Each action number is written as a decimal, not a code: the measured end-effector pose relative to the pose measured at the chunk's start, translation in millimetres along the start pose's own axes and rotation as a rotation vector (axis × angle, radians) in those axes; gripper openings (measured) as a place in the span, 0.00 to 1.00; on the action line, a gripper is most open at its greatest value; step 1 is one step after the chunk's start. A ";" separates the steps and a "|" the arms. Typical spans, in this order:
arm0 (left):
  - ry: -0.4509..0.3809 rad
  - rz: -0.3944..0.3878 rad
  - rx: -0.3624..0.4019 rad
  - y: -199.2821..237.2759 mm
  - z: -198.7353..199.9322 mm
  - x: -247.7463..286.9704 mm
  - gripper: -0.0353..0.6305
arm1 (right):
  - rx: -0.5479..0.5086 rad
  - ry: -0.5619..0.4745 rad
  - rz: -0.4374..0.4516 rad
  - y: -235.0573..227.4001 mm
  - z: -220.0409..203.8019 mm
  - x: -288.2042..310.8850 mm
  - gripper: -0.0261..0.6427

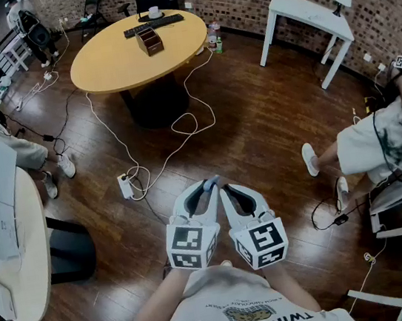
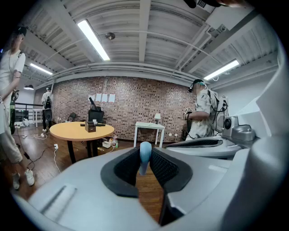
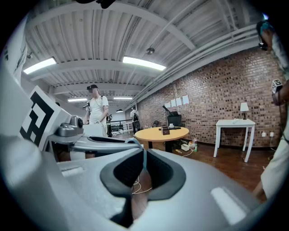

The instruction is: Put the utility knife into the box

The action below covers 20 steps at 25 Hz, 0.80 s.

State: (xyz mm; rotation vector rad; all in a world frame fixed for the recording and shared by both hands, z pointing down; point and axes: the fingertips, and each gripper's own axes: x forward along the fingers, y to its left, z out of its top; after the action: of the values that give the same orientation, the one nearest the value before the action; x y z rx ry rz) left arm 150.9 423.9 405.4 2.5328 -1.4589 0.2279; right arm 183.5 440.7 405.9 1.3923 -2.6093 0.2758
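Utility knife [image 1: 210, 184], a pale blue thing, sits at the lower middle of the head view. It is up in the air over the wooden floor [image 1: 257, 133], just where the tips of our two grippers meet. Our left gripper [image 1: 204, 191] is clamped on it: that gripper's own view shows the rounded blue end standing upright between the dark pads, which press on it from both sides. Our right gripper [image 1: 224, 190] has its jaws almost together, and its view shows a thin blue edge running down between the pads. We judge that it pinches the same utility knife from the other side, though the strip is slim enough to leave some doubt. Holding it from both sides probably steadies it for the carry or sets up a pass between grippers; we cannot tell which. The small brown box [image 1: 149, 41] stands on the round yellow worktop [image 1: 108, 65] at the upper middle of the head view, well apart from us. Both gripper views face that worktop. By our reading the knife is picked up but not yet delivered, and white cables [image 1: 181, 125] cross the floor between us and the box.
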 end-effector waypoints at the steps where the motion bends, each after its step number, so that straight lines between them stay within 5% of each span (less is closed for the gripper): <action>1: 0.004 0.000 0.001 8.1 -1.5 5.8 0.16 | 0.000 0.001 -0.002 -1.8 0.1 9.3 0.07; 20: 0.009 -0.021 -0.016 203.8 41.8 99.8 0.16 | -0.034 0.048 -0.044 -8.8 52.4 217.8 0.07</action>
State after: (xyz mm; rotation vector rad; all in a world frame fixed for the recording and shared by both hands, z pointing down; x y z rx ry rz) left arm 25.3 230.4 409.7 2.5295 -1.4250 0.2228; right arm 67.9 248.7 407.3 1.4121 -2.5300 0.2550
